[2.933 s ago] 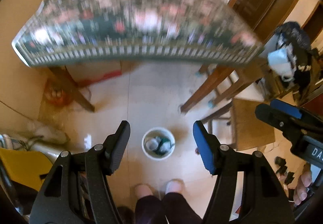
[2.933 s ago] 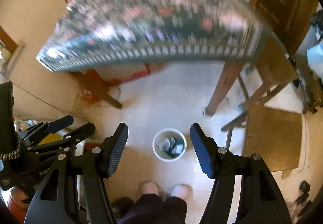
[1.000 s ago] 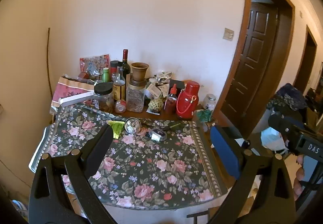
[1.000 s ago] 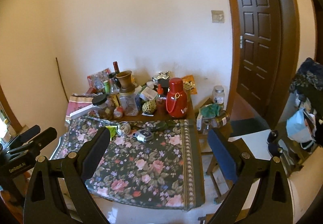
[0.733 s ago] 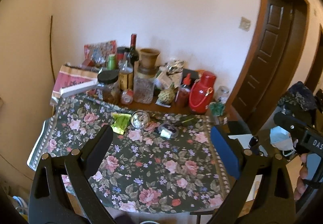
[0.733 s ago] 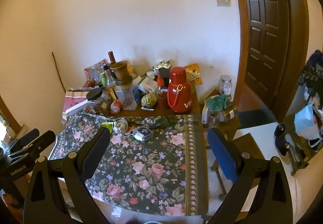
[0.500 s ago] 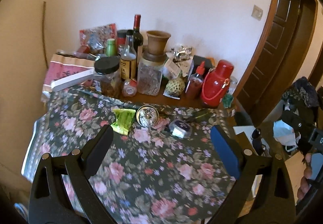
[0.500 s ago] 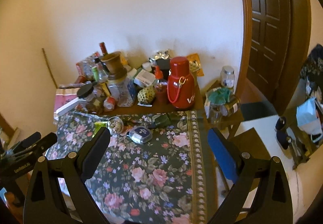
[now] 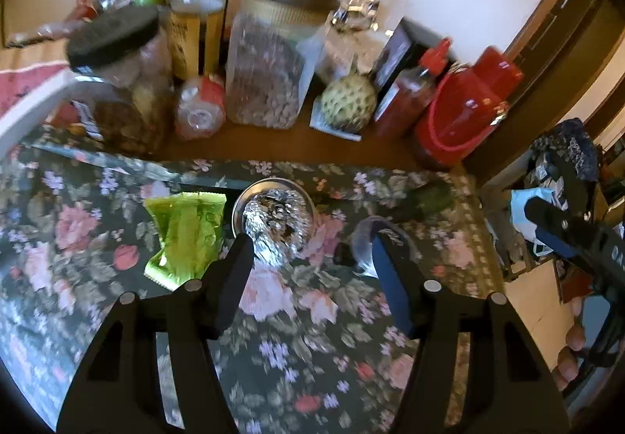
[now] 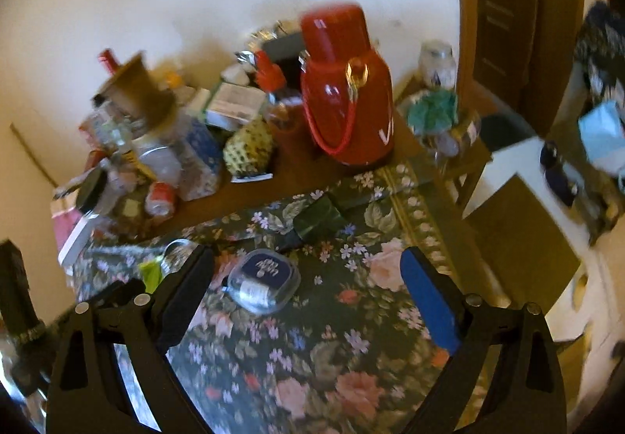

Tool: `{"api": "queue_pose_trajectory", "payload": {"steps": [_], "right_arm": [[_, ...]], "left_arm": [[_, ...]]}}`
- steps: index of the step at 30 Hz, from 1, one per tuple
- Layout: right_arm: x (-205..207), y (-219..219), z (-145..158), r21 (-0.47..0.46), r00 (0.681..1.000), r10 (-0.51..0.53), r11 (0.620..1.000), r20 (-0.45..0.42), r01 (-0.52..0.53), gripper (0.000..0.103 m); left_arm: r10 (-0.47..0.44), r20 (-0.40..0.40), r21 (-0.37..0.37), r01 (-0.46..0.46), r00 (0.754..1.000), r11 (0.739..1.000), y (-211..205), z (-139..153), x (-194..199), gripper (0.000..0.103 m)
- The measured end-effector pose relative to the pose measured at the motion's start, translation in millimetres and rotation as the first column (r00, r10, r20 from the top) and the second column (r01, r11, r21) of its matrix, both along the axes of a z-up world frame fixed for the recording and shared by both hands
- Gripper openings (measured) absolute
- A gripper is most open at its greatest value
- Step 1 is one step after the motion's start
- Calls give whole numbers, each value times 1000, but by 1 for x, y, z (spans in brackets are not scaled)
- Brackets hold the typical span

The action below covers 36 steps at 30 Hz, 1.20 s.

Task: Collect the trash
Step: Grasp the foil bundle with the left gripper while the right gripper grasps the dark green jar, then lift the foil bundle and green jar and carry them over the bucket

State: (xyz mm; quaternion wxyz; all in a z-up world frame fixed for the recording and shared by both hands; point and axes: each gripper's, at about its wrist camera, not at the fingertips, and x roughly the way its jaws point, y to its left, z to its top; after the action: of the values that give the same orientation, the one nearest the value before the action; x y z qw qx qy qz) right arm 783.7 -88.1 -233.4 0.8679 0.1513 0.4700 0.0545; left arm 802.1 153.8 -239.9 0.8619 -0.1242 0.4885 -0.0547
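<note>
On the floral tablecloth (image 9: 297,320) lie a crumpled foil ball in a round metal dish (image 9: 273,219), a green wrapper (image 9: 187,234) to its left and a dark green packet (image 9: 425,199) to its right. My left gripper (image 9: 308,250) hovers just short of the foil, its jaws closing with nothing pressed between them. Its right finger half hides a clear plastic container (image 9: 361,242). In the right wrist view that container (image 10: 263,279), with a blue label, lies between the wide jaws of my right gripper (image 10: 306,266). They are closing slightly and do not touch it. The dark green packet (image 10: 318,217) lies beyond.
Jars, bottles, a custard apple (image 9: 347,106) and a red thermos (image 9: 465,109) crowd the back of the table against the wall. A wooden stool (image 10: 519,234) and a dark door (image 10: 508,4) are to the right. A hand with the other gripper (image 9: 578,238) shows at right.
Both grippers have come down and forward from a far view of the table to just above the cloth. The left jaws have narrowed; the right stay wide.
</note>
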Motion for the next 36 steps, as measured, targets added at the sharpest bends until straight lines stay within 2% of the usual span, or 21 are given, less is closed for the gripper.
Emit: {"api": "queue_pose_trajectory", "payload": {"steps": [4, 6, 11, 15, 20, 24, 30, 36], "right_arm": [[28, -2, -32, 50, 998, -21, 998, -56, 24, 78], [41, 0, -46, 62, 997, -29, 997, -77, 33, 74], [67, 6, -73, 45, 993, -45, 998, -110, 50, 68], [83, 7, -90, 65, 988, -65, 995, -138, 75, 66], [93, 14, -110, 86, 980, -61, 993, -189, 79, 59], [94, 17, -115, 115, 981, -53, 990, -189, 76, 52], [88, 25, -105, 82, 989, -7, 996, -145, 20, 43], [71, 26, -76, 46, 997, 31, 999, -76, -27, 39]], "left_arm": [[0, -29, -16, 0, 1000, 1000, 5, -23, 18, 61], [-9, -45, -37, 8, 999, 999, 7, -34, 26, 58], [-5, -72, -30, 3, 997, 1000, 9, -52, 40, 58], [-2, -87, -10, 1, 996, 1000, 8, -61, 49, 58], [-4, -88, 19, 6, 996, 1000, 5, -65, 56, 58], [-21, -77, 52, 25, 997, 998, -1, -63, 56, 50], [-66, -25, 53, 67, 998, 996, -9, -44, 45, 39], [-79, 37, 84, 76, 996, 994, -18, -13, 26, 39]]}}
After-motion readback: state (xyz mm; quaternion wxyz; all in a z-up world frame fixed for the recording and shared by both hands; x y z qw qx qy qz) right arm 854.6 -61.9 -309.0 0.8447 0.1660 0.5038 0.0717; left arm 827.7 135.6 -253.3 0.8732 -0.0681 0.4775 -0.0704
